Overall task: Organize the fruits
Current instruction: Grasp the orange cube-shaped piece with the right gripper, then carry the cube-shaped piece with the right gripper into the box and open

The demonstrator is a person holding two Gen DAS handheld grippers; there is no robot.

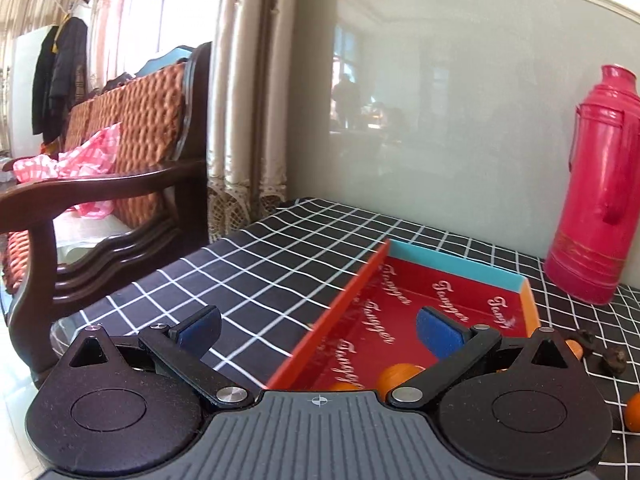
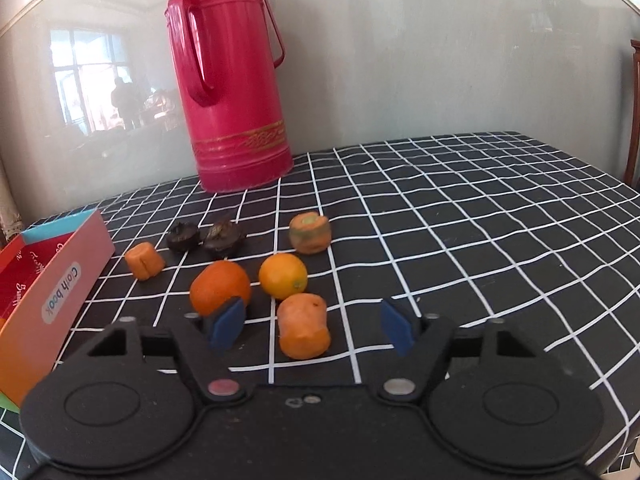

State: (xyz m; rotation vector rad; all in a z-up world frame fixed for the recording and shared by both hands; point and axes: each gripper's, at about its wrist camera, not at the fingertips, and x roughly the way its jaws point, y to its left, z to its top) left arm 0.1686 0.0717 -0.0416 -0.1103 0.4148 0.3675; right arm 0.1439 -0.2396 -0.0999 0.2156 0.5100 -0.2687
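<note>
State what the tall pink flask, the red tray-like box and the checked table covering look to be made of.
Tall pink flask: likely glossy painted metal or hard plastic, since it shows sharp highlights and a gold printed band.
Red tray-like box: probably coated cardboard, with thin flat walls and printed script.
Black-and-white checked table covering: seems matte woven cloth, its grid lines rippling slightly.

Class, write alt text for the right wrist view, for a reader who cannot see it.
An open hand-held gripper hovers over a black checked tablecloth, where two oranges, three carrot chunks and two dark fruits lie loose. A tall pink thermos stands behind them, and a red box sits at the left edge.
</note>
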